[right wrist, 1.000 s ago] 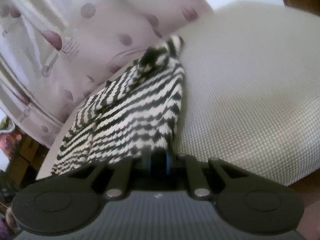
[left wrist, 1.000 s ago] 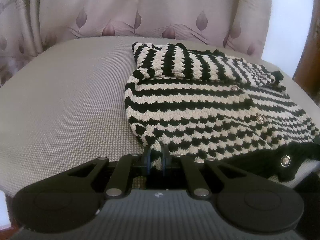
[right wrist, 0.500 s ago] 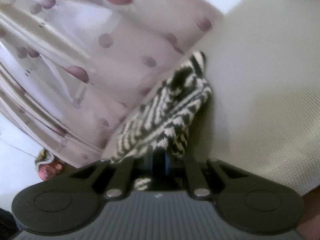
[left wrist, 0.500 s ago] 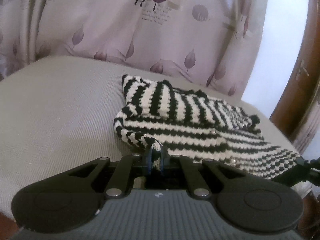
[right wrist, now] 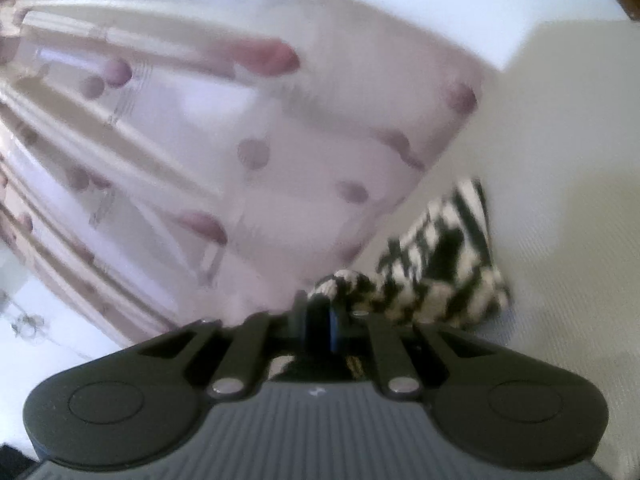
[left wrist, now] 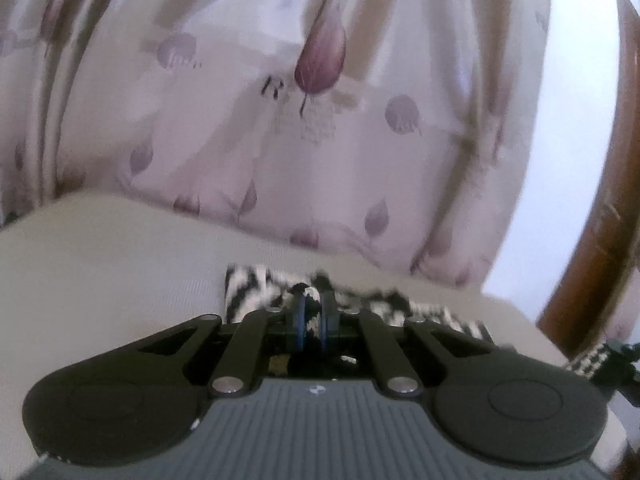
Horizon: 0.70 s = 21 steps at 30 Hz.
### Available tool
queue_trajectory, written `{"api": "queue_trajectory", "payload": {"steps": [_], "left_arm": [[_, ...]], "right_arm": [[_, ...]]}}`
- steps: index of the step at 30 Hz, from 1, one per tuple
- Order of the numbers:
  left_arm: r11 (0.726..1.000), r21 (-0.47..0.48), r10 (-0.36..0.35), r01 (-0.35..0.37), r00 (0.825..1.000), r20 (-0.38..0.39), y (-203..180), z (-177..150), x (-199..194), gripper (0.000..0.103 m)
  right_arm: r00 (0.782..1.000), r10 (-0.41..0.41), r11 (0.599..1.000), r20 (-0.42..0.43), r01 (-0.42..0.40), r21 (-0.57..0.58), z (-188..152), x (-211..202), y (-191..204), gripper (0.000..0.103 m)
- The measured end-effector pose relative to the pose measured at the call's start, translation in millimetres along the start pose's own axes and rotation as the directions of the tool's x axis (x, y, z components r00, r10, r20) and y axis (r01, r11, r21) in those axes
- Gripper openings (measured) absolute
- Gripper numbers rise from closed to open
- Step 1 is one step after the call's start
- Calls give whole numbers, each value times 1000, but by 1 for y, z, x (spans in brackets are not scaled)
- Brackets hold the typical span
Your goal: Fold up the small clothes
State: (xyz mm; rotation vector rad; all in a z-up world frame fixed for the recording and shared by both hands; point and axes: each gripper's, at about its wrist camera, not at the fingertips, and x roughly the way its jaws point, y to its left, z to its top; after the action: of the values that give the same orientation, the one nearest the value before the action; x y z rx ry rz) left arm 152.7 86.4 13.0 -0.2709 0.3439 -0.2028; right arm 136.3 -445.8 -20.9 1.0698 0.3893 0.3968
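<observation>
Pale woven tabletop (left wrist: 120,264), leaf-print curtain (left wrist: 320,120) behind. Near: left hand-held gripper (left wrist: 311,316) clamped on striped knit cardigan (left wrist: 248,292) edge; right hand-held gripper (right wrist: 318,316) likewise pinching its hem. Cardigan (right wrist: 444,264) black-and-cream, bunched, near edge raised, far part on tabletop. Step, probably: carrying near edge over for fold. Next: lay it level on far edge, corners matched. View blurred.

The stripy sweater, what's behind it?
Behind the stripy sweater hangs a pale curtain with purple leaves, and the grey cushion lies under it. The left gripper covers the sweater's near part.
</observation>
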Motion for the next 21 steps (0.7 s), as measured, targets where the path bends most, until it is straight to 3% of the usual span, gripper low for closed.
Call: {"api": "queue_trajectory", "payload": {"steps": [5,9,13,15,17,19,20,21], "left_arm": [[997,-2,77,-77,996,36,2,33,68,7],[987,-27,156,-157,988,-14,13,41,139,7],[978,8,208,-208,975,-83,21,31,197,7],[976,11,218,-219,966,-139,28,24,221,10],[972,3,232,-234,963,-138,35,20,229,13],[968,-5,249,-251,961,-121,41,20,226,39],[965,-12,261,-263,960,-102,43,21,221,63],[957,-19,287,-288,956,-63,45,22,215,80]], "right_arm": [[998,-53,997,39,51,58,56,58,-26,10],[992,-116,987,41,110,118,93,117,-60,10],[980,-198,965,-1,195,178,98,165,-101,13],[982,-191,957,8,184,225,97,176,-122,14],[987,-154,952,46,136,276,95,174,-133,17],[990,-69,949,122,27,315,93,164,-139,32],[984,-34,952,172,-21,307,93,155,-138,40],[979,-11,957,206,-49,286,93,145,-135,59]]}}
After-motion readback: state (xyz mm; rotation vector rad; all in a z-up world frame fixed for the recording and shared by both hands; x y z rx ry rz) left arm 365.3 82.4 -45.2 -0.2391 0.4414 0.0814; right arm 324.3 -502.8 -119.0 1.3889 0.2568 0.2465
